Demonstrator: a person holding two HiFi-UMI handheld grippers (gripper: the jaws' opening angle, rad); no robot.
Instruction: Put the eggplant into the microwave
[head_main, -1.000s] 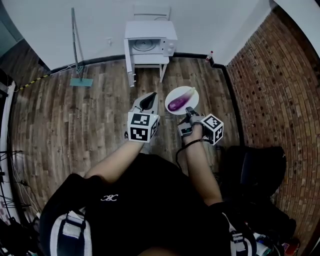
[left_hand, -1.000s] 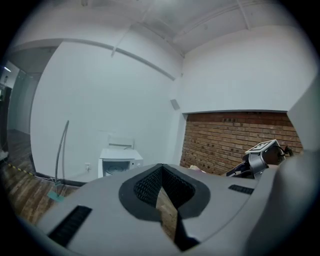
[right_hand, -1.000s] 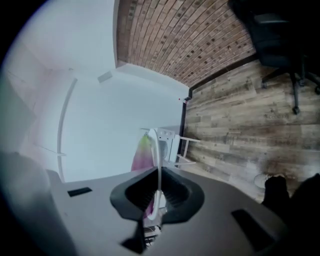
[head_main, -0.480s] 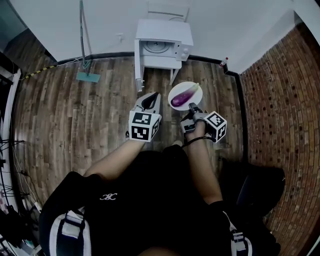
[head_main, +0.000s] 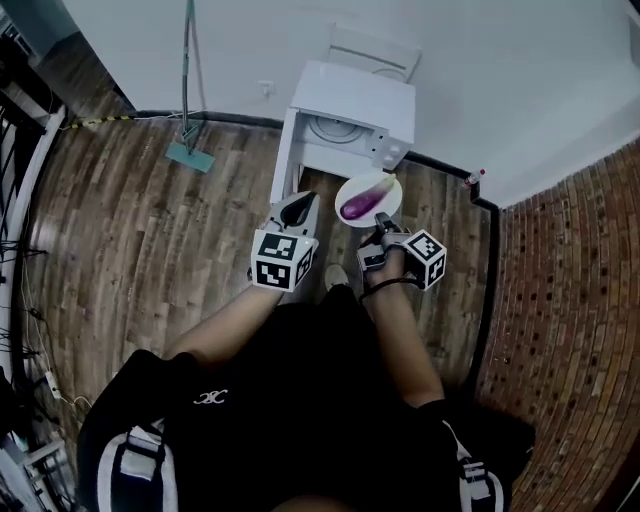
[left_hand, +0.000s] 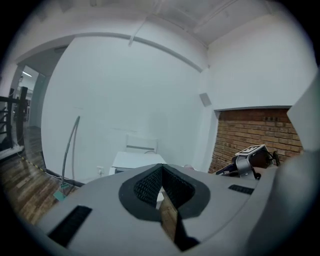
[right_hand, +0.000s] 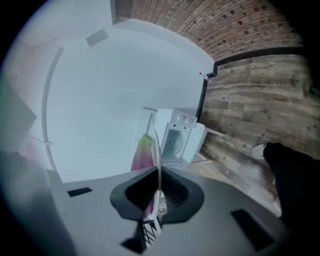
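A purple eggplant (head_main: 360, 203) with a green stem lies on a white plate (head_main: 381, 208). My right gripper (head_main: 380, 224) is shut on the plate's near rim and holds it in the air. In the right gripper view the plate (right_hand: 158, 160) shows edge-on between the pads, with the eggplant (right_hand: 141, 152) to its left. The white microwave (head_main: 352, 116) stands on a small white table just beyond the plate, its door (head_main: 282, 165) swung open to the left. My left gripper (head_main: 295, 210) is shut and empty, level with the right one and near the open door.
A mop (head_main: 188, 152) leans on the white wall left of the microwave. A red-capped bottle (head_main: 473, 178) stands by the black pipe at the wall's foot. A brick wall (head_main: 560, 330) runs along the right. Cables and racks (head_main: 25, 300) line the left edge.
The person has walked towards the microwave. Both grippers and the plate with the eggplant are now much closer to it. The grip on the plate has stayed the same.
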